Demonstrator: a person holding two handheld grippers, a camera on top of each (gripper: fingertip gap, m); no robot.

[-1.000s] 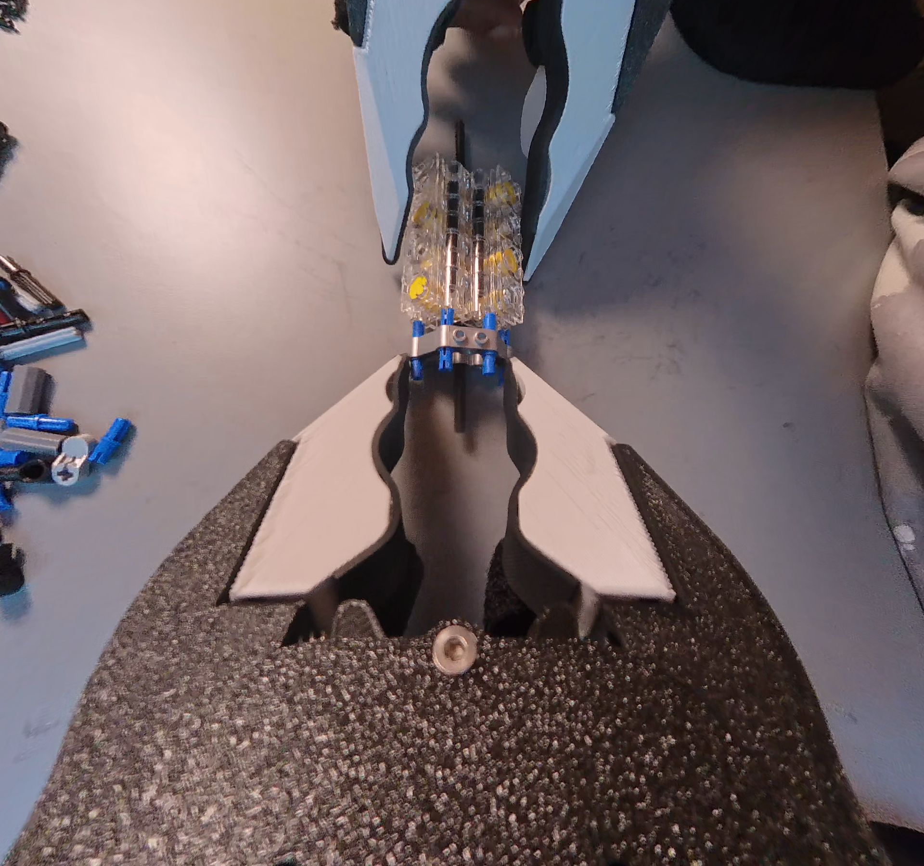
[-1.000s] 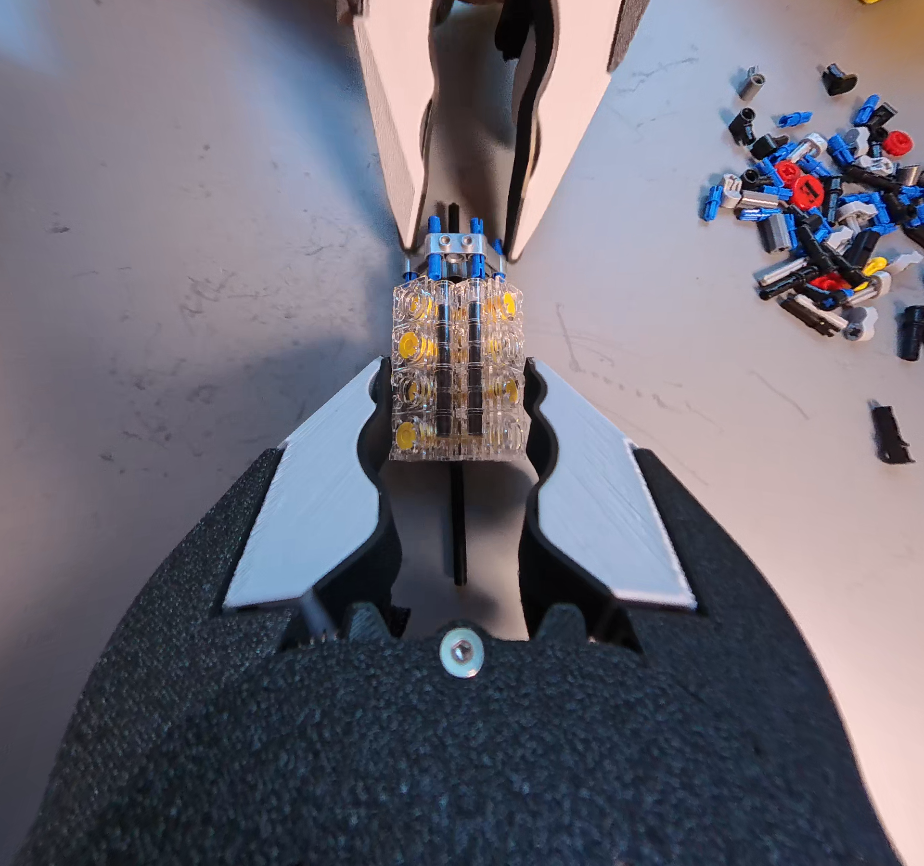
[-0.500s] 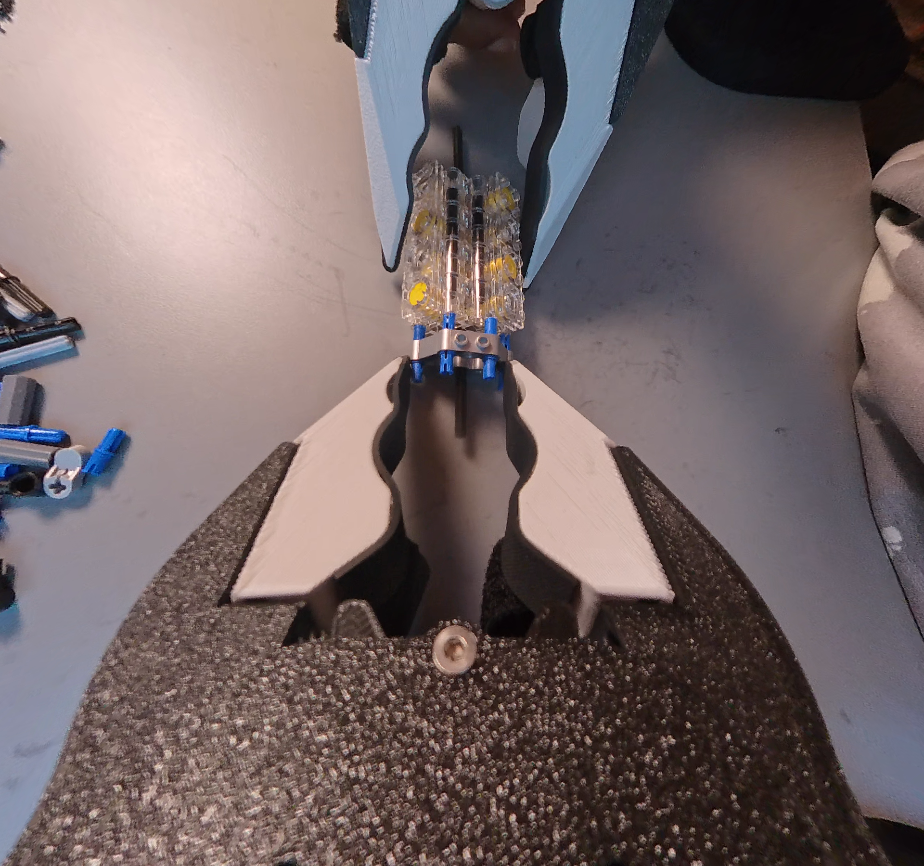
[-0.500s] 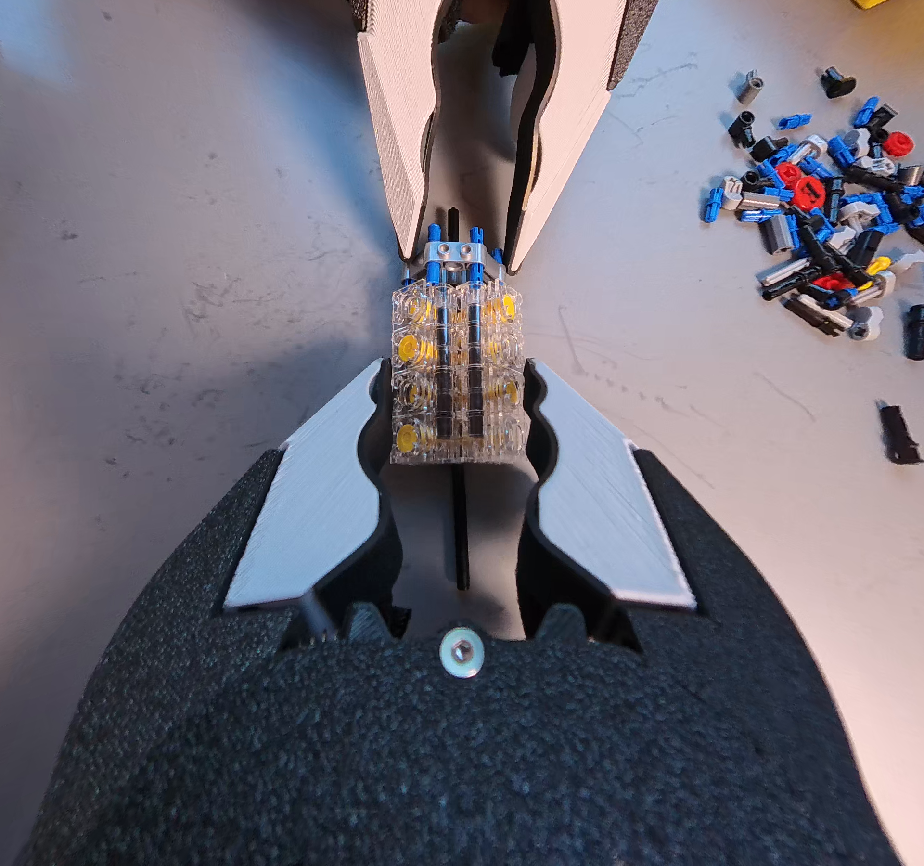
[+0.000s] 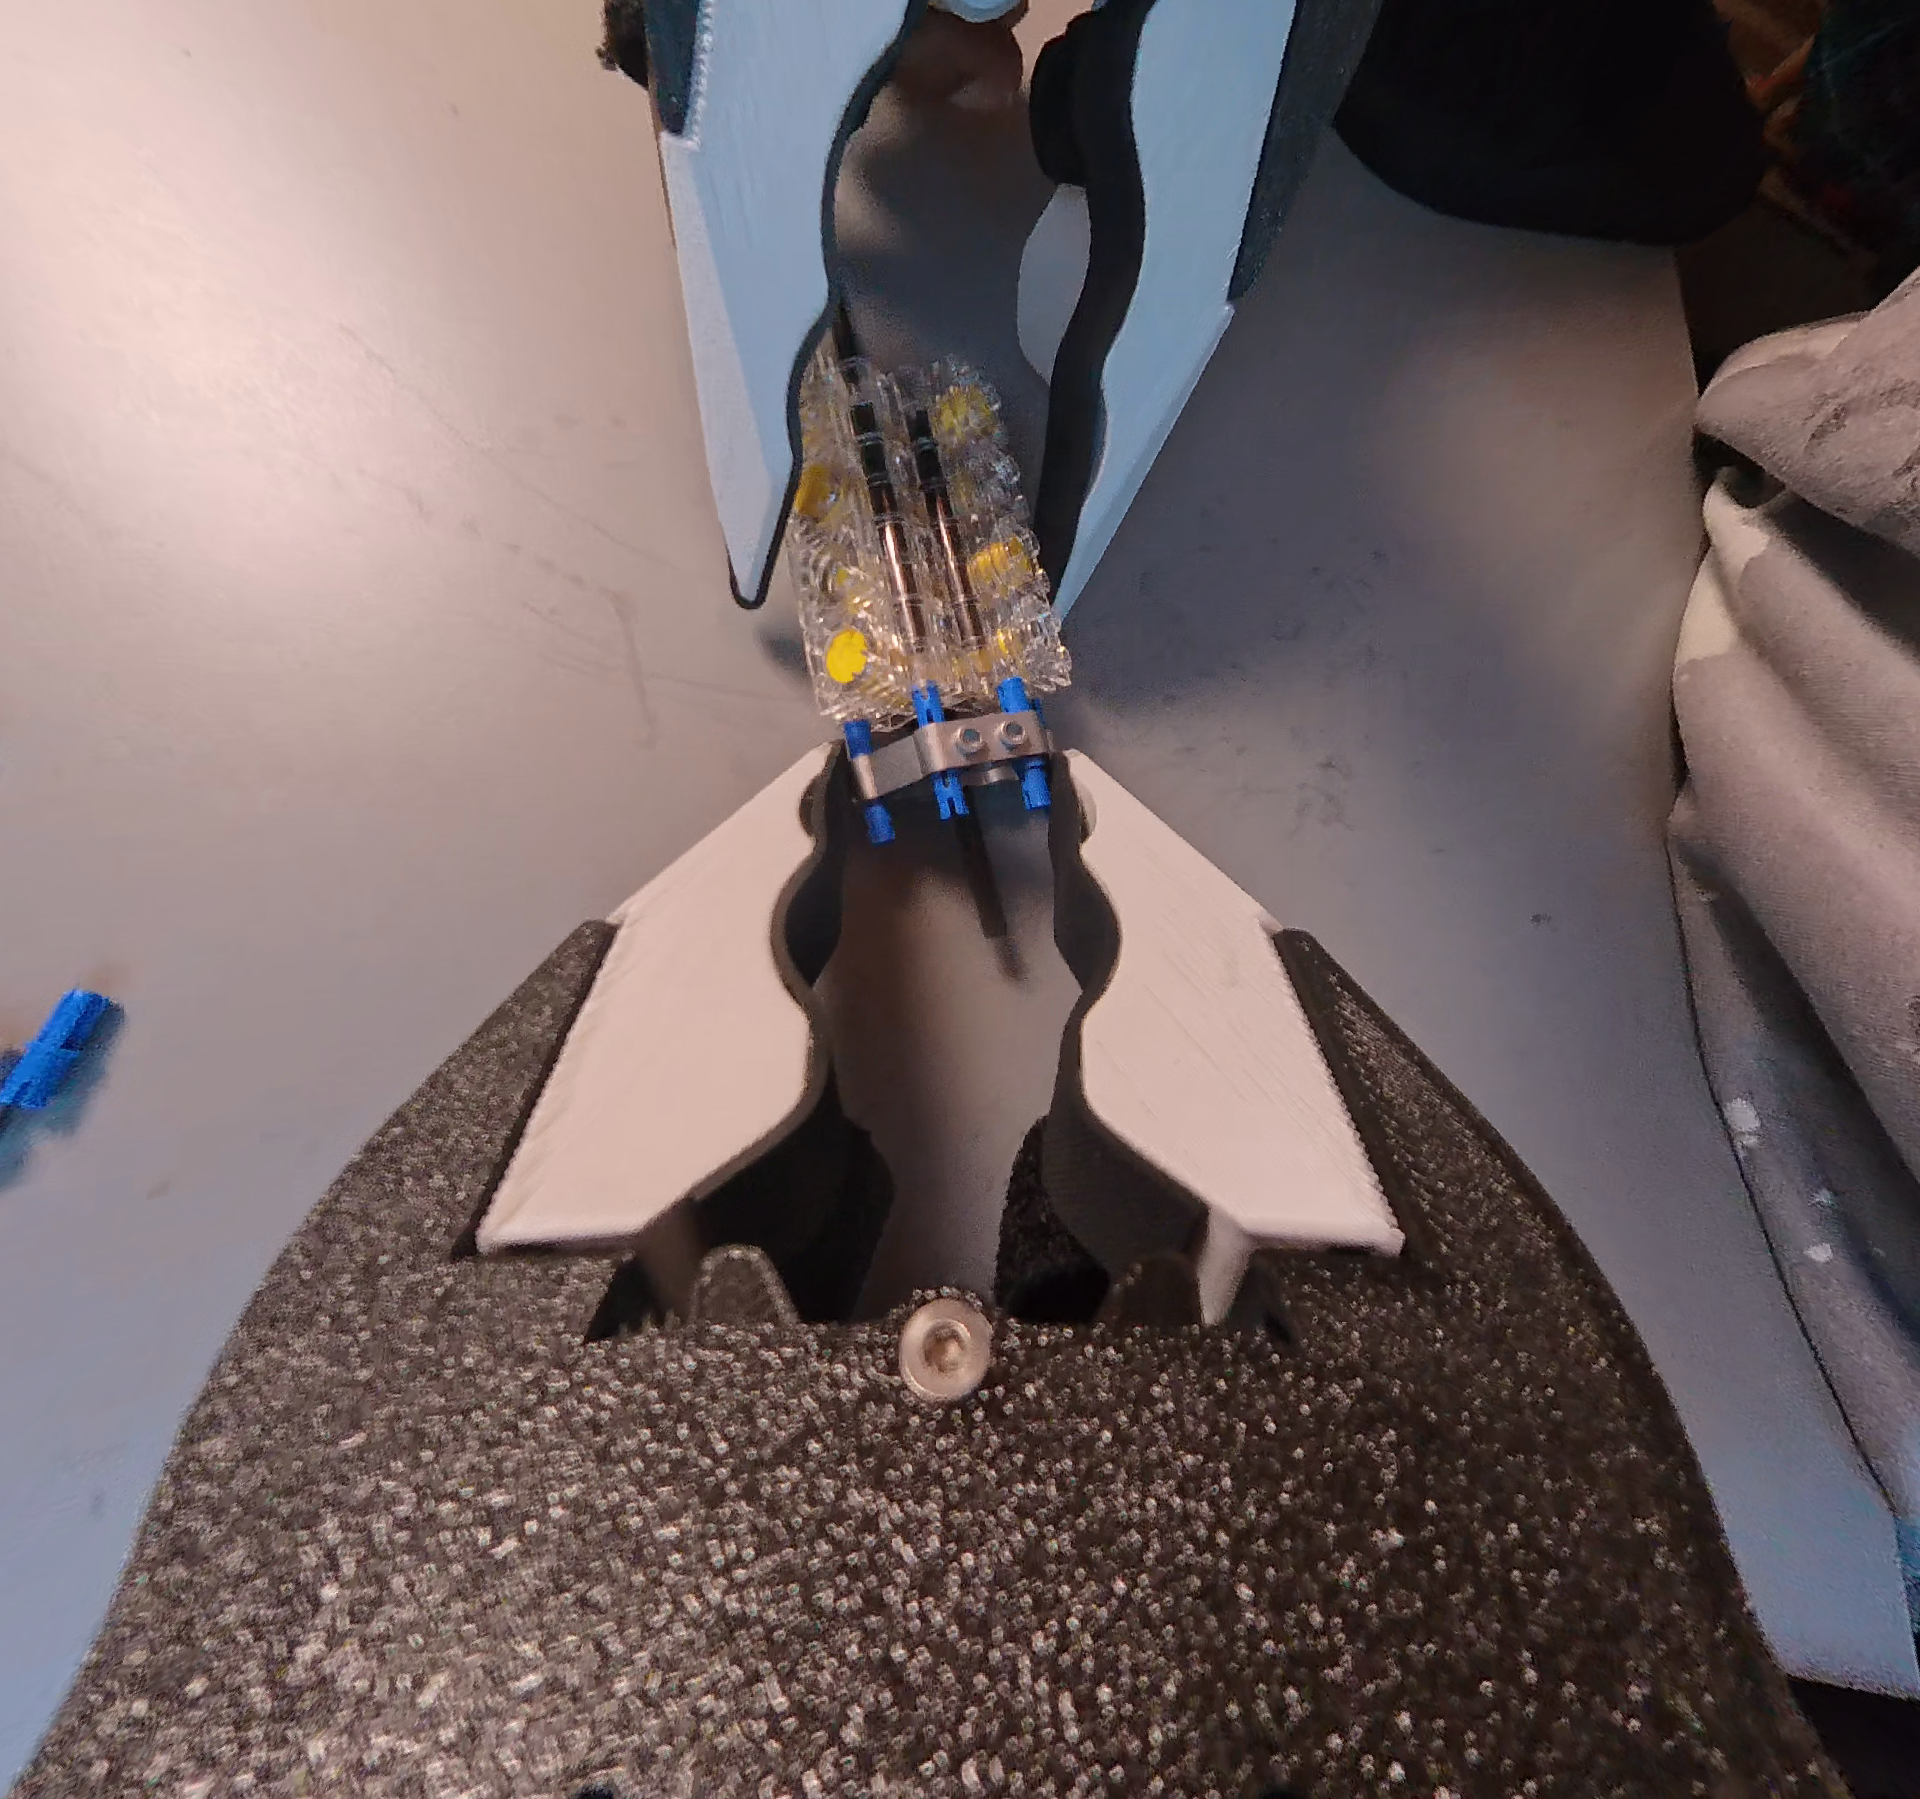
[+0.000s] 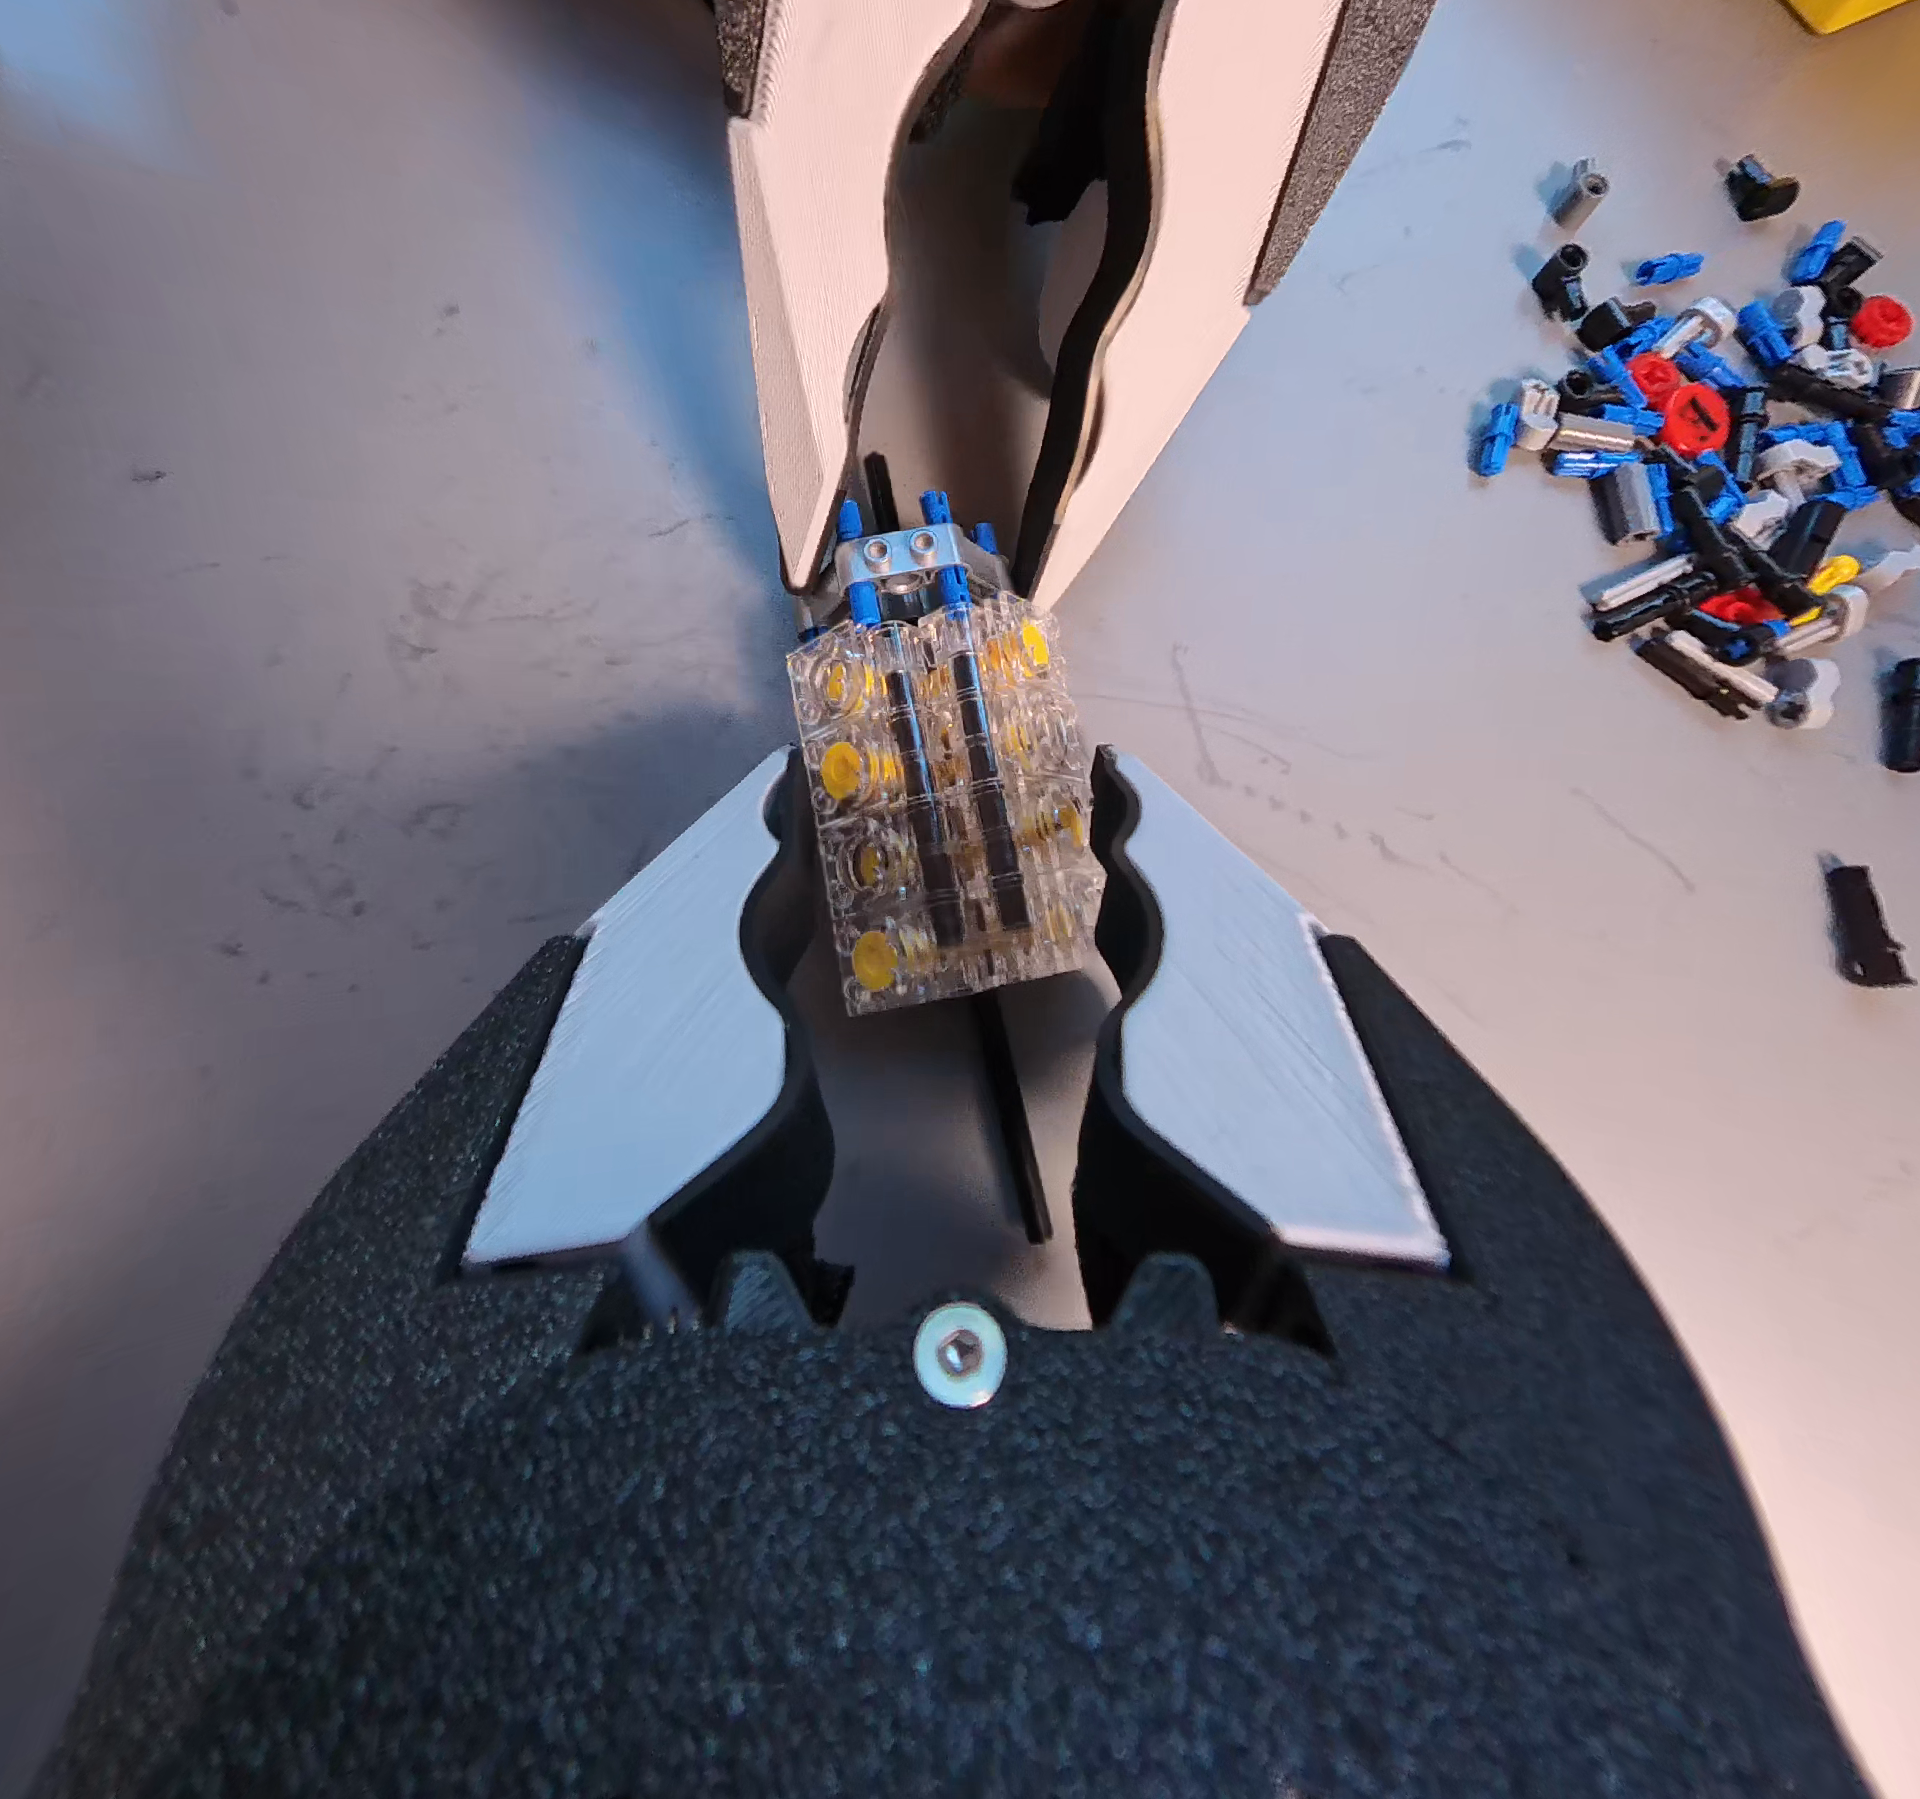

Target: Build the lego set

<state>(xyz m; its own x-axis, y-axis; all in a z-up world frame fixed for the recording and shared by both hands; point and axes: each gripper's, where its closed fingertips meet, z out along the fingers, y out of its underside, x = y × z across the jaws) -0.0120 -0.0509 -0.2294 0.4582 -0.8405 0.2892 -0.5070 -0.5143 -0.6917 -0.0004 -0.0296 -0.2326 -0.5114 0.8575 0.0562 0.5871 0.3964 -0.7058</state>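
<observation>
My right fingers [image 6: 940, 876] clamp the clear block assembly [image 6: 945, 814] by its sides above the tabletop [image 6: 364, 606]. My left fingers [image 5: 951, 793] pinch its grey connector end [image 5: 956, 747]. Its long axis runs between both grippers, slightly tilted.

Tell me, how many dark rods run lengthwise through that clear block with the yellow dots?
2. Both lie side by side along the middle of the clear block: the left rod and the right rod. A thinner black axle sticks out underneath; others may be hidden inside.
</observation>
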